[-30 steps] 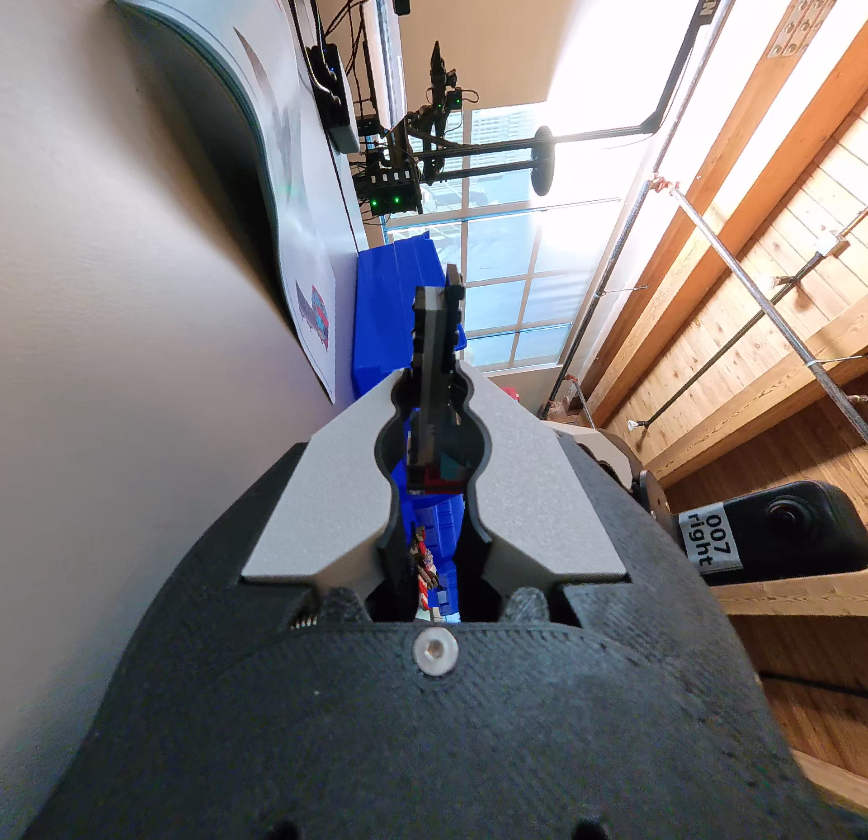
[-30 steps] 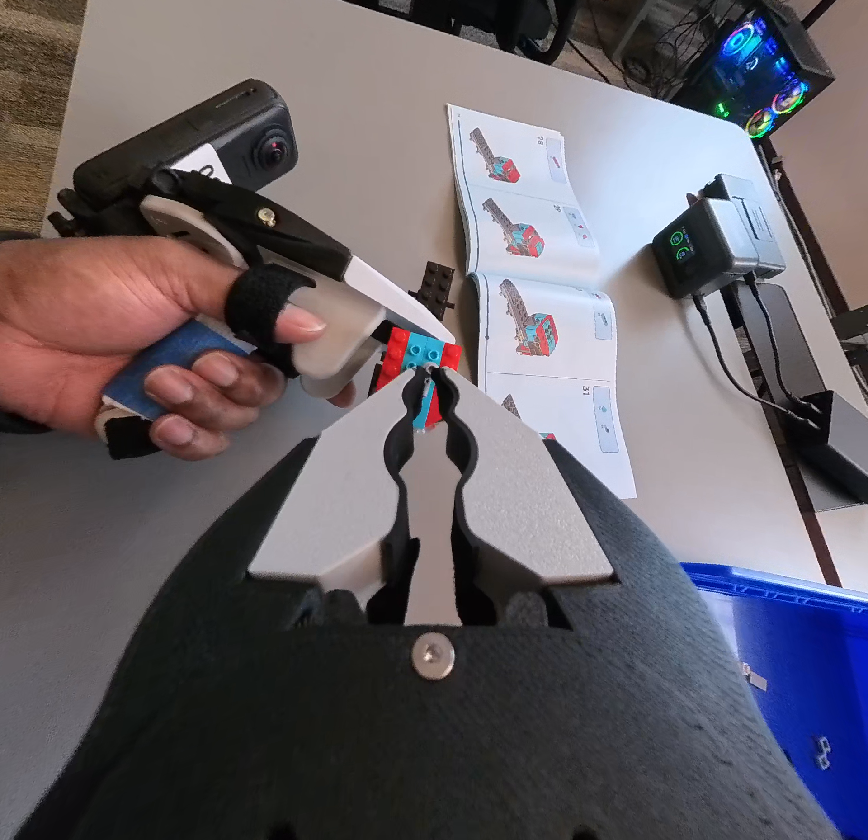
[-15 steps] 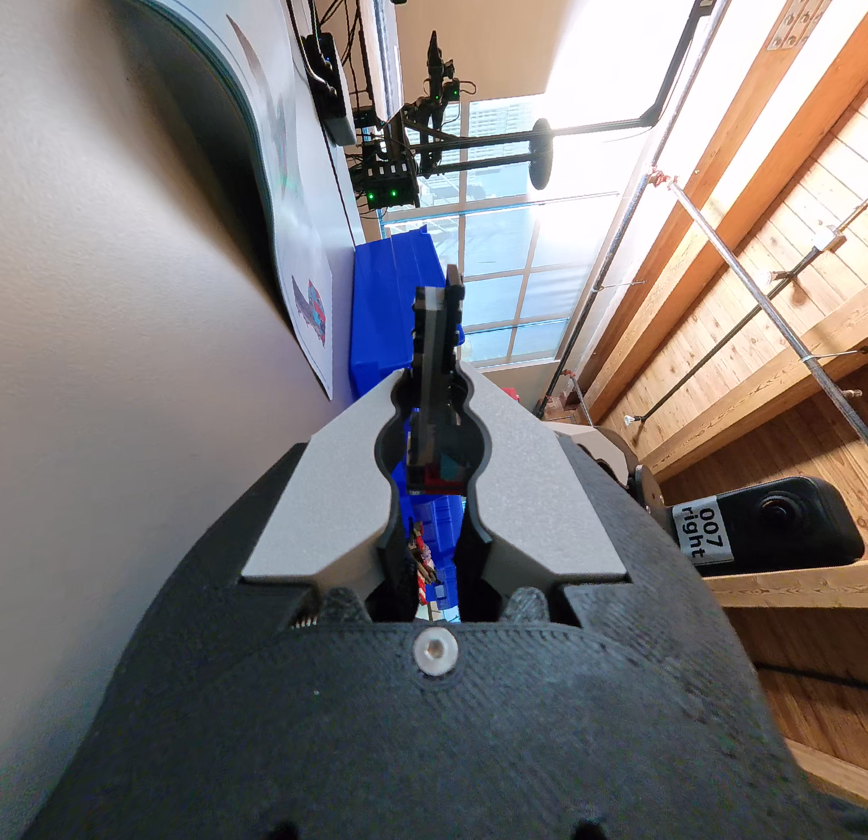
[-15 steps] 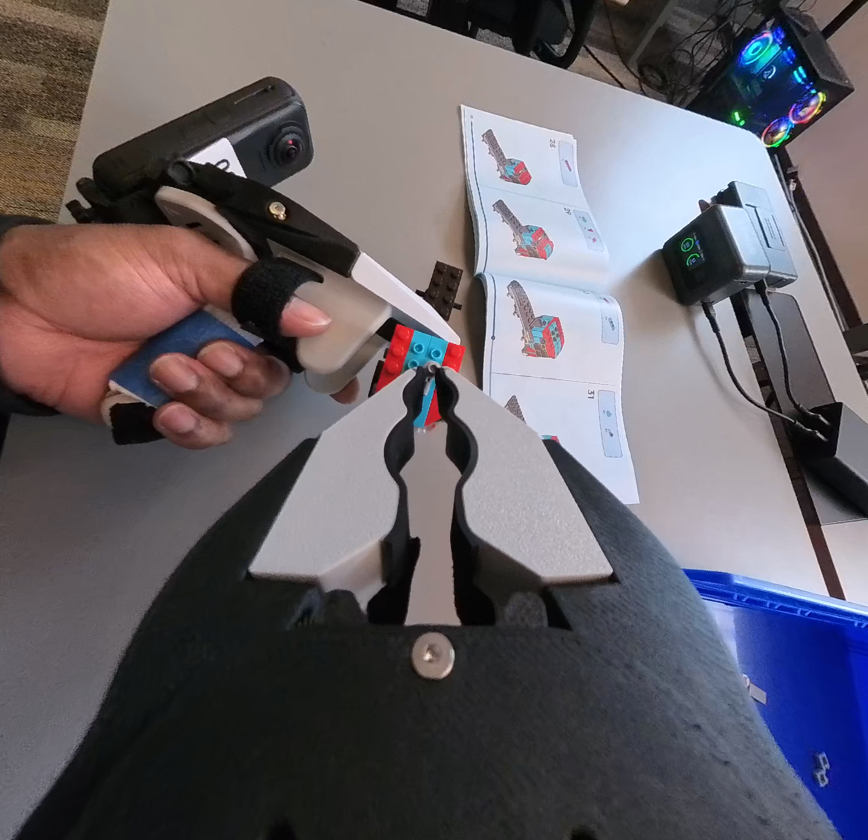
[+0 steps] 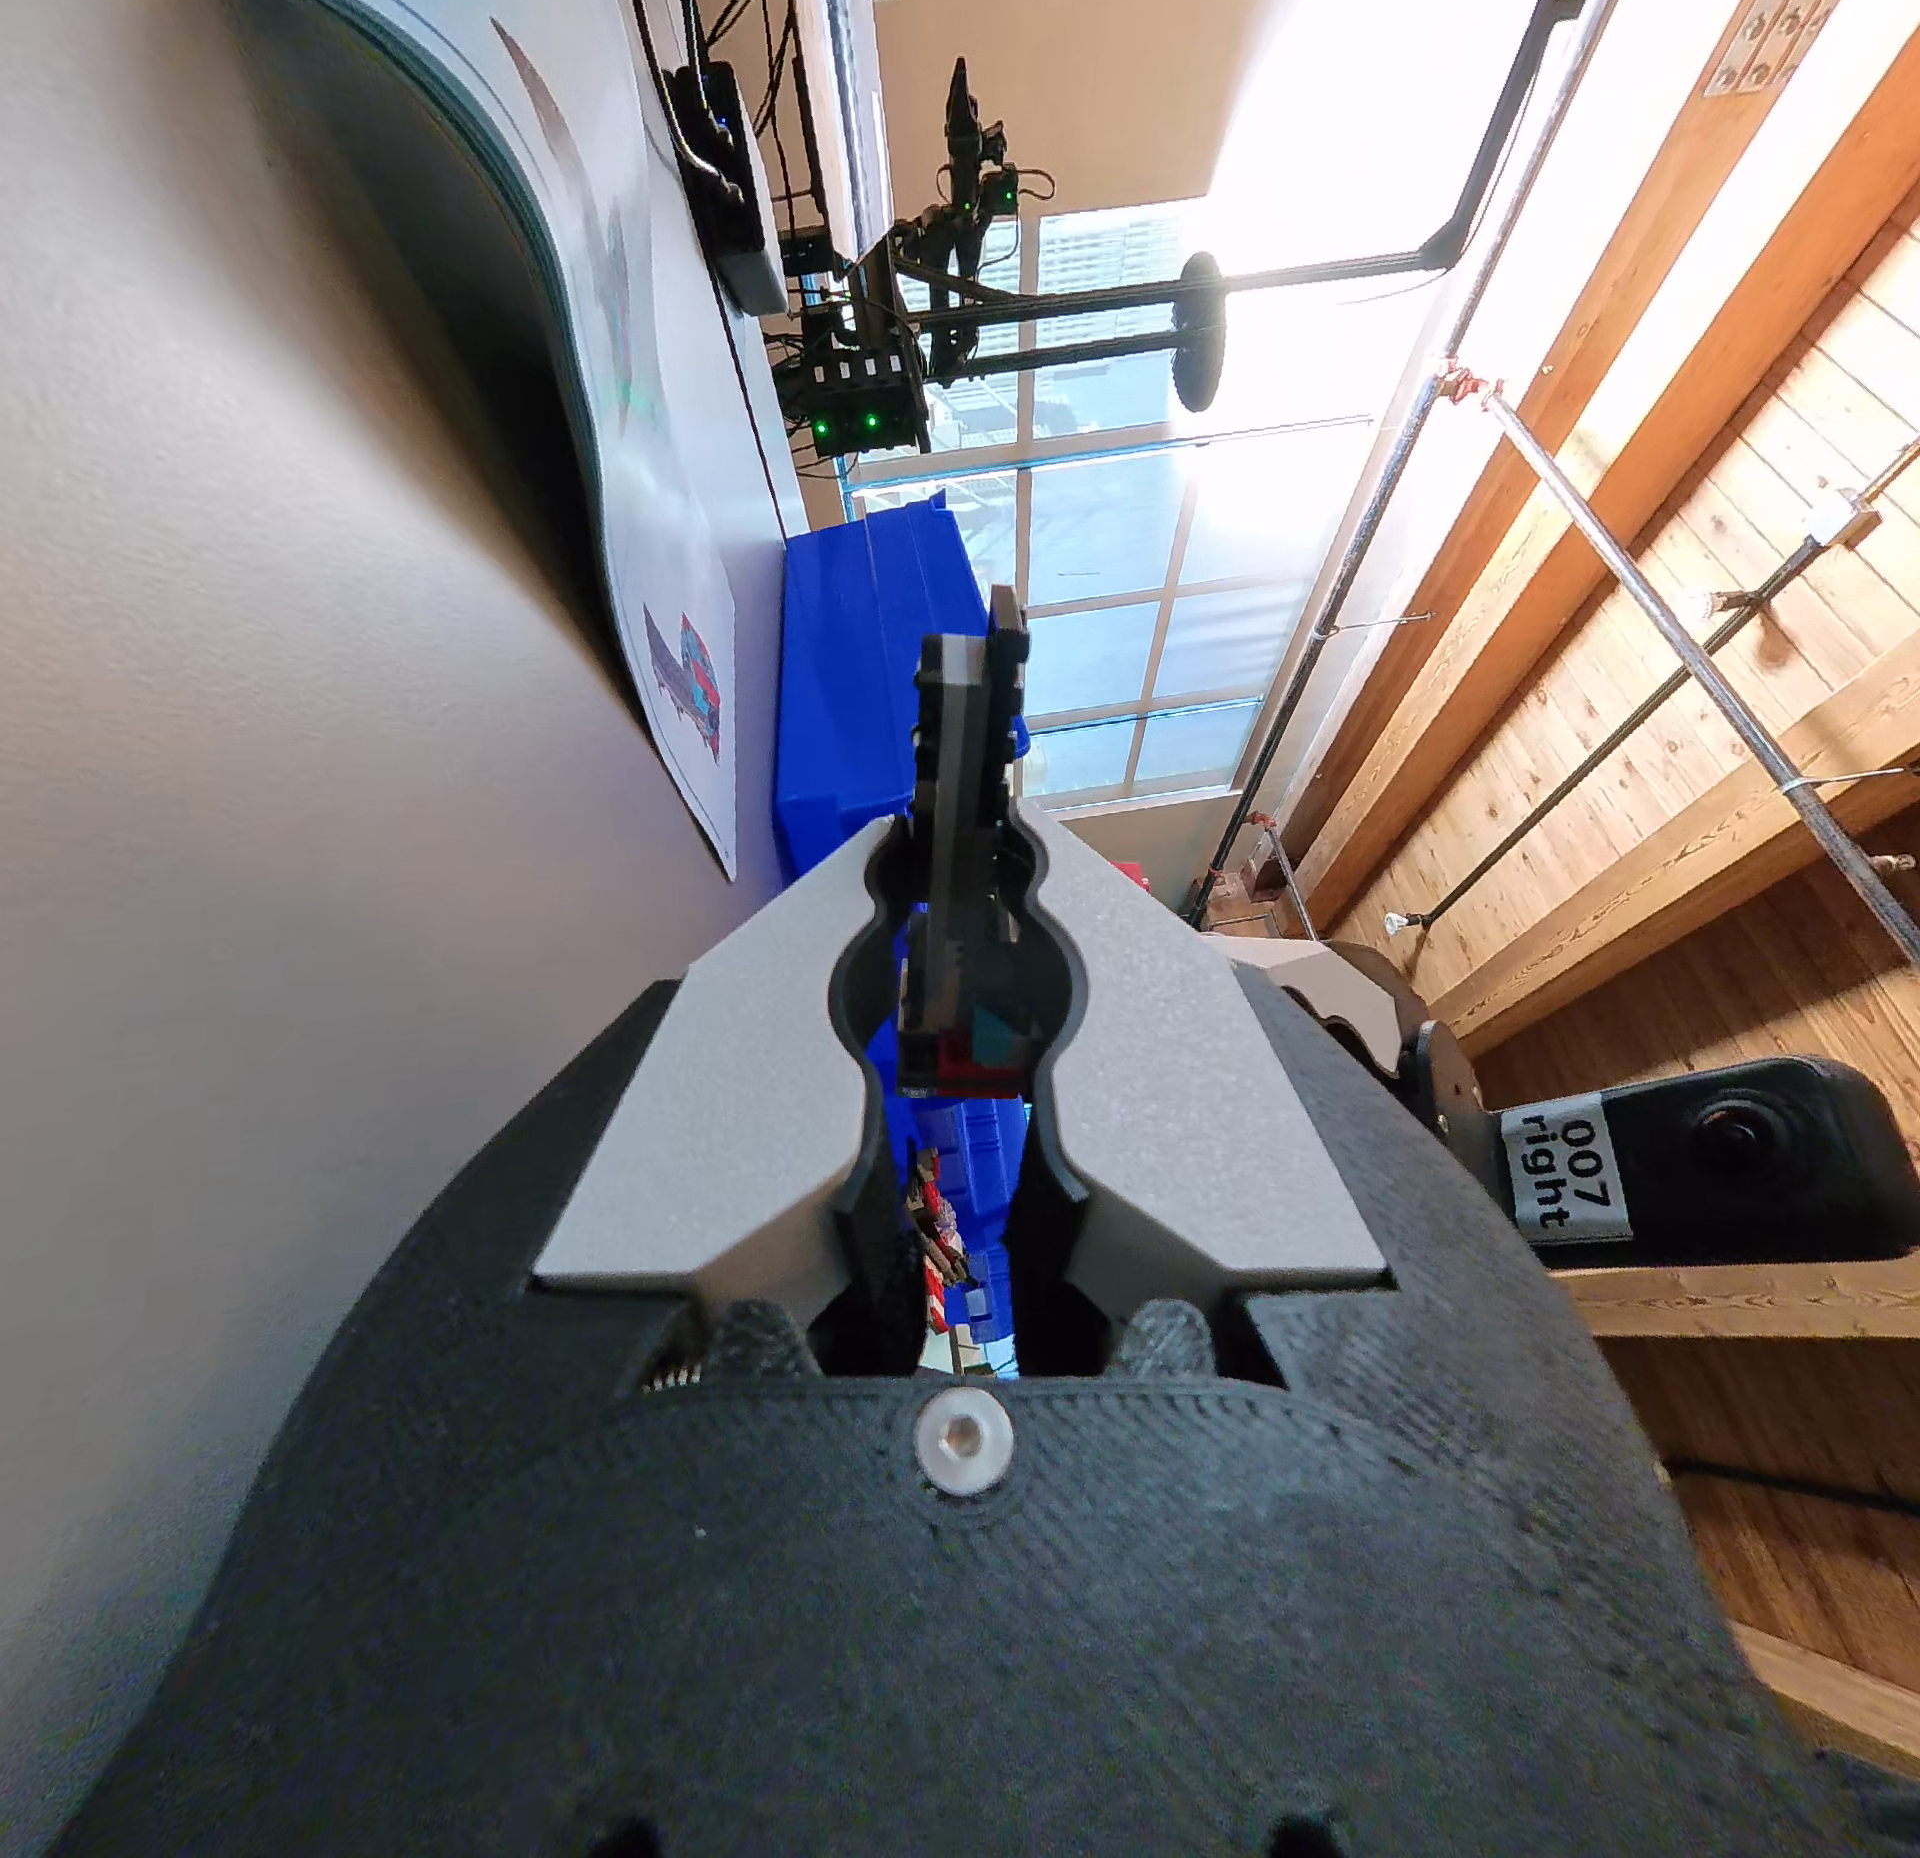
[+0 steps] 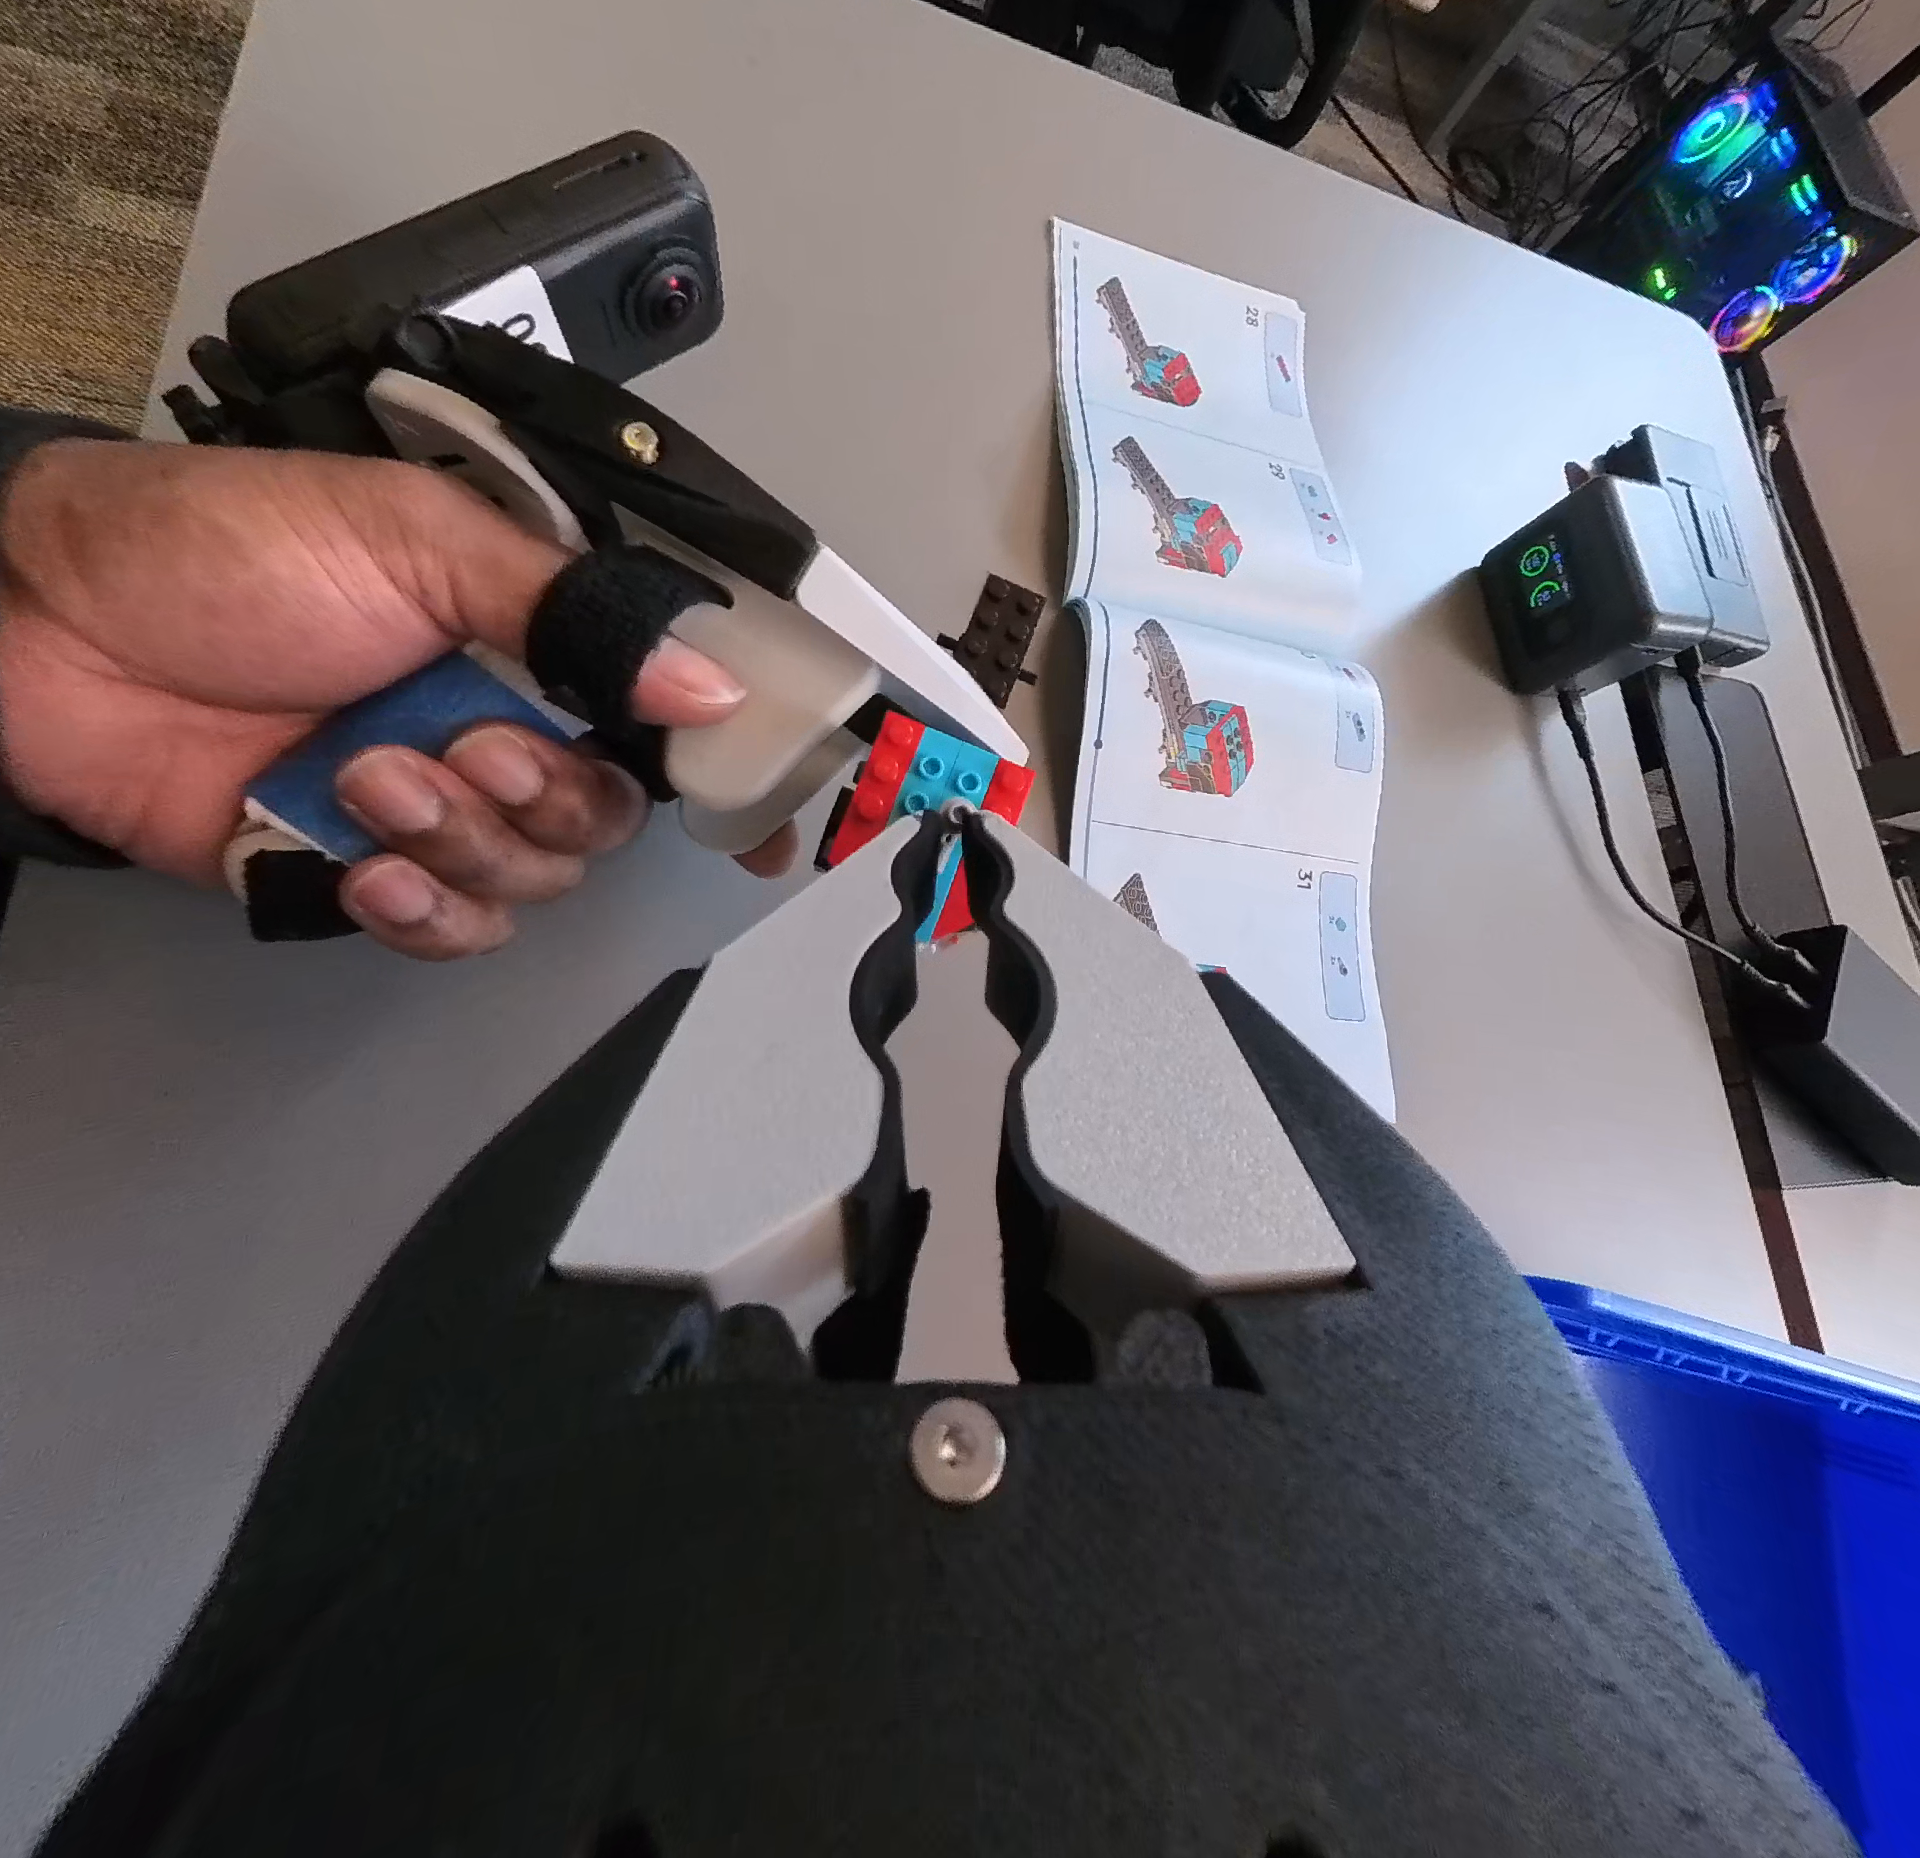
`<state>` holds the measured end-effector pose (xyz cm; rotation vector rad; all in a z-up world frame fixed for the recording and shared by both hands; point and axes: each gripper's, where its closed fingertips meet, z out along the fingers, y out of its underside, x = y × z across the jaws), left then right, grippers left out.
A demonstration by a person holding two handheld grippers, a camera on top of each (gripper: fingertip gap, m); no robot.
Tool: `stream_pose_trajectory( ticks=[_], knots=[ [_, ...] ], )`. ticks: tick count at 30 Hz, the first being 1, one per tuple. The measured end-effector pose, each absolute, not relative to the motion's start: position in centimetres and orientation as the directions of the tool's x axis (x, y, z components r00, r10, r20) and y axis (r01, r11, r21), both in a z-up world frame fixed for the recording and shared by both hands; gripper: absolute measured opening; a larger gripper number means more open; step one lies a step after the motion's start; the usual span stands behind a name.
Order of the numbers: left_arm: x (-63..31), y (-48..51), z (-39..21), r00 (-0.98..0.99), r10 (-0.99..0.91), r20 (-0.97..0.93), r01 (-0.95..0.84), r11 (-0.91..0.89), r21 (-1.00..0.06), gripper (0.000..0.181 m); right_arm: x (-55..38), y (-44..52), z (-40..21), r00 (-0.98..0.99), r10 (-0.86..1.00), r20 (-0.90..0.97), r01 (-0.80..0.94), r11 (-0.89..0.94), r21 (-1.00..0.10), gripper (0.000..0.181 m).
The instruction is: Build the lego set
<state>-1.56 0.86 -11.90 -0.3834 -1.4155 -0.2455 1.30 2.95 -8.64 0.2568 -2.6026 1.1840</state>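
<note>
The lego model [image 6: 935, 769] has a red and teal studded body; a hand holds my left gripper [image 6: 992, 733], which is shut on it just above the grey table [image 6: 520, 1081]. In the left wrist view my left gripper [image 5: 961, 832] clamps the model [image 5: 971, 1050], and its dark grey arm [image 5: 966, 728] sticks out past the fingertips. My right gripper [image 6: 956, 816] is shut on a small grey piece [image 6: 954, 809], with its tips touching the model's studded top.
An open instruction booklet [image 6: 1226, 665] lies right of the model, with a loose black plate [image 6: 1003, 624] beside it. A battery unit with cables [image 6: 1621, 572] sits farther right. A blue bin [image 6: 1766, 1496] stands at the near right and shows in the left wrist view [image 5: 862, 686]. Some 5 cm of space lies between my two pairs of fingers.
My right gripper has stayed at the model's top with the small piece while its view shifted slightly. The left gripper holds the model almost still.
</note>
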Motion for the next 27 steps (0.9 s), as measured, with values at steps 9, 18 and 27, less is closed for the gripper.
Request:
stream_pose_trajectory(
  ticks=[9,18,27],
  knots=[
    [-1.6,0.6,-12.0,0.140,0.059,0.988,0.376,0.920,-0.109,0.016,0.6,11.8,-7.8,-0.954,0.132,0.268,-0.110,0.681,-0.724,0.023],
    [-1.4,1.5,-11.9,0.147,0.084,0.985,0.405,0.904,-0.138,0.016,4.7,27.1,-15.4,-0.932,0.333,0.144,0.205,0.810,-0.549,0.007],
    [-1.3,2.4,-11.9,0.151,0.108,0.983,0.425,0.890,-0.163,0.016,6.9,29.2,-18.5,-0.927,0.362,0.099,0.272,0.828,-0.490,0.007]
  ],
)
